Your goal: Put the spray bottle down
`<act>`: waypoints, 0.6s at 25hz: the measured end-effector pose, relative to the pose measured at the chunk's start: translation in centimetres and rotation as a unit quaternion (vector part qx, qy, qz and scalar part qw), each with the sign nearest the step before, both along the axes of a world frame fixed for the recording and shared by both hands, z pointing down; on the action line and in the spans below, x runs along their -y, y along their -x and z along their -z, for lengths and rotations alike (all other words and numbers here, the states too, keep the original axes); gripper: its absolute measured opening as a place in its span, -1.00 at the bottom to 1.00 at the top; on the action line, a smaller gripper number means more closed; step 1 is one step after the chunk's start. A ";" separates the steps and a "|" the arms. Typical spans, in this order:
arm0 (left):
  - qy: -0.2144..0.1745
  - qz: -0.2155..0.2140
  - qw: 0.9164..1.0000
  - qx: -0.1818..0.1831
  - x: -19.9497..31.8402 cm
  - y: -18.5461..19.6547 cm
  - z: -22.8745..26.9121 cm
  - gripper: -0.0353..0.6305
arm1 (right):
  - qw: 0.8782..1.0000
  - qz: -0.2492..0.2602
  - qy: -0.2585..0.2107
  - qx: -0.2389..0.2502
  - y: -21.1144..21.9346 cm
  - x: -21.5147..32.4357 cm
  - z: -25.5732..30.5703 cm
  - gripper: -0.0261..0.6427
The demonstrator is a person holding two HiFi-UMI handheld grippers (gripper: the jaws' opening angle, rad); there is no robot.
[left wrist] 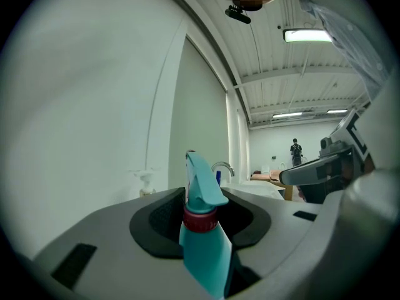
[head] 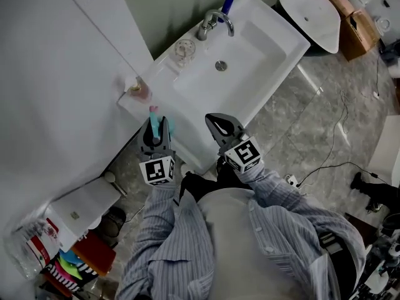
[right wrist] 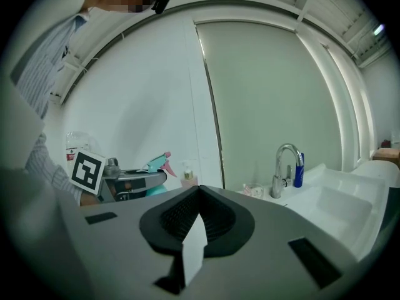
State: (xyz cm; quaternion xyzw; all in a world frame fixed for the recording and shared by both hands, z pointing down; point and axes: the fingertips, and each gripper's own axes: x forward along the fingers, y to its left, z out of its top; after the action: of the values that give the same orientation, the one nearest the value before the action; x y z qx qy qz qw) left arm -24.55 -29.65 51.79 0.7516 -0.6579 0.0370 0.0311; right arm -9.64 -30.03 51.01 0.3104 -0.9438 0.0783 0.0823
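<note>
The teal spray bottle [head: 167,127] with a red collar and pink nozzle tip stands upright between the jaws of my left gripper [head: 157,129], just in front of the sink's near left corner. In the left gripper view the bottle [left wrist: 203,242] fills the gap and the left gripper [left wrist: 203,227] is shut on its neck and shoulder. My right gripper [head: 220,125] hovers beside it to the right, over the sink's front edge. In the right gripper view the right gripper [right wrist: 197,224] is shut on a thin white piece [right wrist: 195,249]. The bottle [right wrist: 156,164] shows there at the left.
A white sink [head: 250,49] with a chrome faucet [head: 212,22] lies ahead. A soap dispenser [head: 140,91] and a small glass dish [head: 185,49] stand on its rim. A white wall is at the left. On the floor are a toilet seat [head: 310,14], a cardboard box [head: 356,27] and cables [head: 331,161].
</note>
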 end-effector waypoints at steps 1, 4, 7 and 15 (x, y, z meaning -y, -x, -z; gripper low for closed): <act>0.002 0.002 1.000 0.000 0.7 0.1 -0.7 -0.48 | 1.000 0.002 0.004 -0.001 0.1 0.5 -0.7 -0.88; 0.008 0.010 1.000 -0.001 2.5 0.7 -2.7 -0.48 | 1.000 0.005 0.012 -0.004 0.6 1.8 -2.1 -0.88; 0.013 0.019 1.000 -0.004 4.2 1.4 -4.5 -0.48 | 1.000 0.007 0.019 -0.005 0.8 3.0 -3.3 -0.88; 0.012 0.020 1.000 0.008 7.3 1.4 -8.3 -0.48 | 0.999 0.010 0.039 -0.012 0.8 4.5 -6.5 -0.88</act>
State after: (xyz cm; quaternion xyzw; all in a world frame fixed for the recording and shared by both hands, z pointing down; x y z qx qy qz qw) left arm -25.94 -36.99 60.06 0.7373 -0.6727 0.0503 0.0356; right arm -10.45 -34.54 57.51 0.2987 -0.9419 0.1101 0.1067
